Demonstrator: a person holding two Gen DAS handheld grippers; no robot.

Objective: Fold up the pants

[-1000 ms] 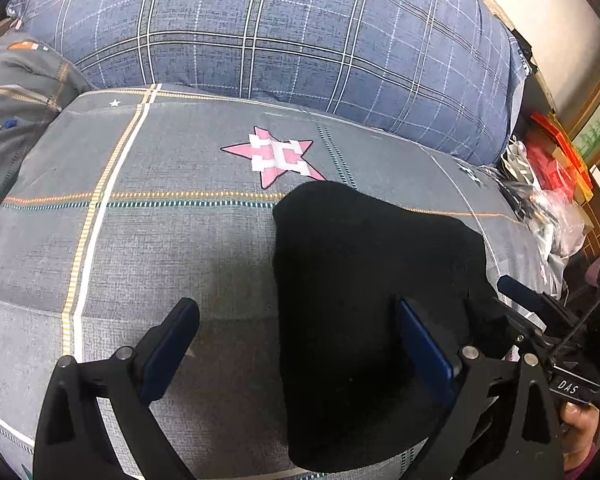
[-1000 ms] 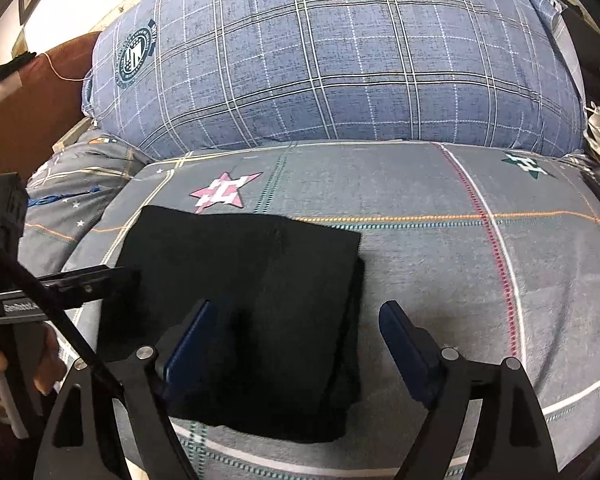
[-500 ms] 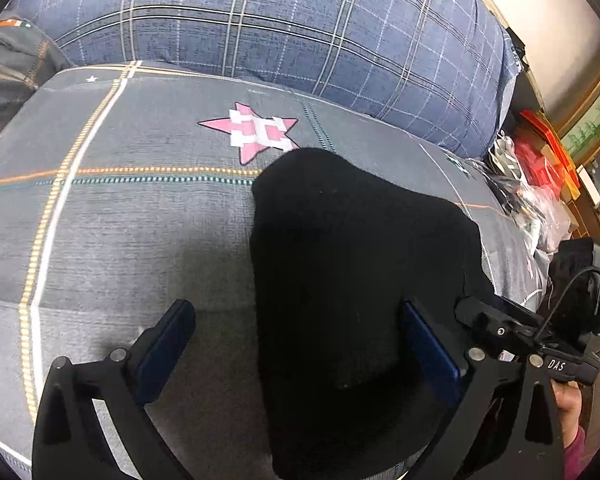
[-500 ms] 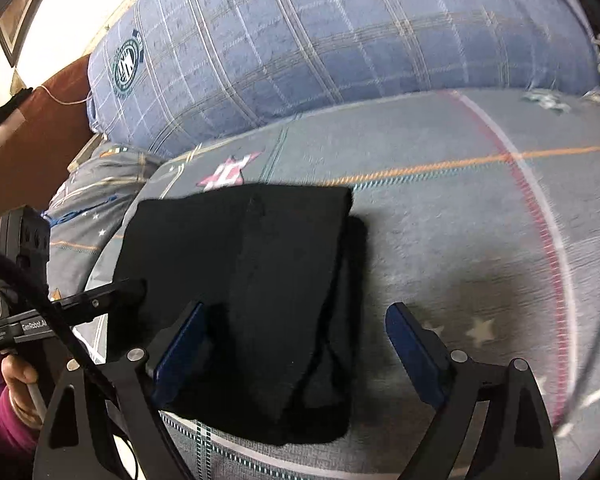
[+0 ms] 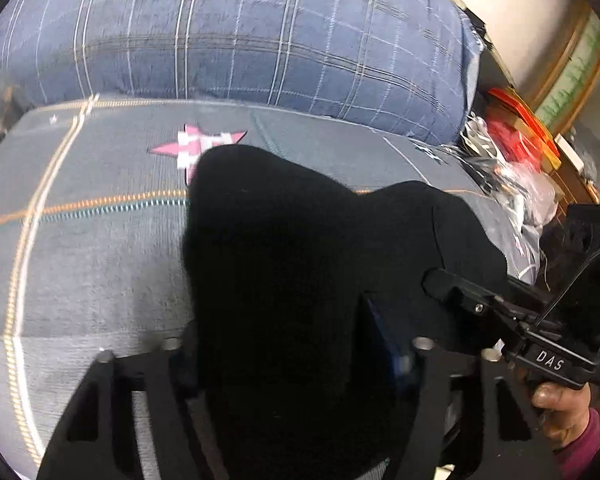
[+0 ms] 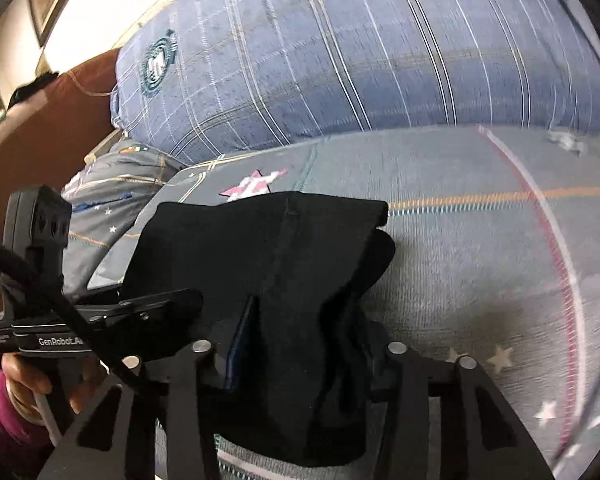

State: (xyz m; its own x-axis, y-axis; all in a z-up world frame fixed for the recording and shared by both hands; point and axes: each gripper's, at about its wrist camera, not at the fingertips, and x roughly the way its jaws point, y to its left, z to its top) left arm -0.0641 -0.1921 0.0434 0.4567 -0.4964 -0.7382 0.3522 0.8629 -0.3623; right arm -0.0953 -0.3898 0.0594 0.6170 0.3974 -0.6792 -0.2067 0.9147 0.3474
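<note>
The black pants [image 5: 284, 264] lie folded in a thick stack on the grey bedspread [image 5: 92, 248]; they also show in the right wrist view [image 6: 284, 264]. My left gripper [image 5: 276, 344] is shut on the near left part of the stack, and the cloth bulges up between its fingers. My right gripper [image 6: 304, 344] is shut on the near right edge of the stack, where the layers bunch. Each gripper shows in the other's view, the right one [image 5: 512, 320] and the left one [image 6: 100, 320] beside the pants.
A big blue plaid pillow [image 5: 240, 36] lies along the back of the bed. A pink star print [image 5: 196, 144] sits just beyond the pants. Red boxes and plastic bags [image 5: 512, 140] crowd the right side. A brown headboard [image 6: 40, 132] stands at the left.
Both grippers went from open beside the stack to shut on its near edge. The cloth has bunched and risen between the fingers.
</note>
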